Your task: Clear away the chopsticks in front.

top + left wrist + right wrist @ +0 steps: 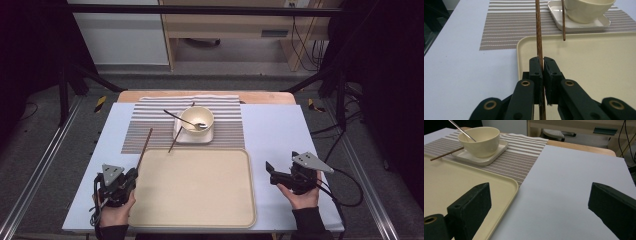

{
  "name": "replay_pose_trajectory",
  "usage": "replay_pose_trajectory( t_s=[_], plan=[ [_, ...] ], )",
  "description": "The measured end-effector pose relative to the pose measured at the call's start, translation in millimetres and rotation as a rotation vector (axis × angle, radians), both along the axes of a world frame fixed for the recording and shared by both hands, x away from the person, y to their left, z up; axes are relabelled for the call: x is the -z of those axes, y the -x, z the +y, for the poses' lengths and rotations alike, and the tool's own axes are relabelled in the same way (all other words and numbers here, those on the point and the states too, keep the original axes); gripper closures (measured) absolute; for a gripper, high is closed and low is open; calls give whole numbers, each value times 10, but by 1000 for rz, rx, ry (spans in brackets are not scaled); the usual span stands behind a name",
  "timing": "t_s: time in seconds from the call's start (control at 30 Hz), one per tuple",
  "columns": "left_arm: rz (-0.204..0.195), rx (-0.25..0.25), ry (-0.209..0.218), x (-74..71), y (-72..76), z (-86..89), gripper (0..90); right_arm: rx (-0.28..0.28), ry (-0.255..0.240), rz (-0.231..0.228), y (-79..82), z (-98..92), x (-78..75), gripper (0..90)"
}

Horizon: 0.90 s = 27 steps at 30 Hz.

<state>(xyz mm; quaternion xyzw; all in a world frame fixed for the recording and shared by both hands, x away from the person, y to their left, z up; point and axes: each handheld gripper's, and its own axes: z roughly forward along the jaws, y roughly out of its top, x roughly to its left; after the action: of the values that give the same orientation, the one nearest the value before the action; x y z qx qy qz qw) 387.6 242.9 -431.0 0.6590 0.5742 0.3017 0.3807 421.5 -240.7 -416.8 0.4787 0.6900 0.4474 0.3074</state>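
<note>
- left gripper [131,176] clamped on a brown chopstick [539,30], at left edge of tray [200,210]
- chopstick runs from jaws across tray's far-left corner onto striped placemat [227,131]
- second chopstick [175,140] leans on square plate [486,160], tip over tray's far rim
- right gripper [270,172] right of tray, jaws wide apart, holding nothing
- bowl [197,119] with spoon [182,119] beyond tray

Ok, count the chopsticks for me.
2. One chopstick is clamped in the left claw at the tray's left edge; the other chopstick leans on the square plate beside the bowl.
</note>
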Motion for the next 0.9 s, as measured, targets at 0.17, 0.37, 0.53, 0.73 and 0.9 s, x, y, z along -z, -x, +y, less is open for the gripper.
replay_pose_trajectory(
  t_s=[0.17, 0.37, 0.53, 0.73, 0.9],
  plan=[
    [3, -8, -15, 141, 106, -76, 852, 1, 9, 5, -5, 11, 12, 50],
    [23, -25, -42, 327, 195, -138, 851, 3, 9, -1, -2, 2, 4, 50],
    [42, -26, -57, 405, 218, -161, 852, 2, 7, 6, 1, 10, 7, 50],
    [62, -22, -67, 464, 236, -179, 851, 4, 16, 5, -5, 9, 13, 50],
    [100, -19, -73, 524, 226, -180, 851, 5, 14, 5, -5, 8, 12, 50]
  ],
)
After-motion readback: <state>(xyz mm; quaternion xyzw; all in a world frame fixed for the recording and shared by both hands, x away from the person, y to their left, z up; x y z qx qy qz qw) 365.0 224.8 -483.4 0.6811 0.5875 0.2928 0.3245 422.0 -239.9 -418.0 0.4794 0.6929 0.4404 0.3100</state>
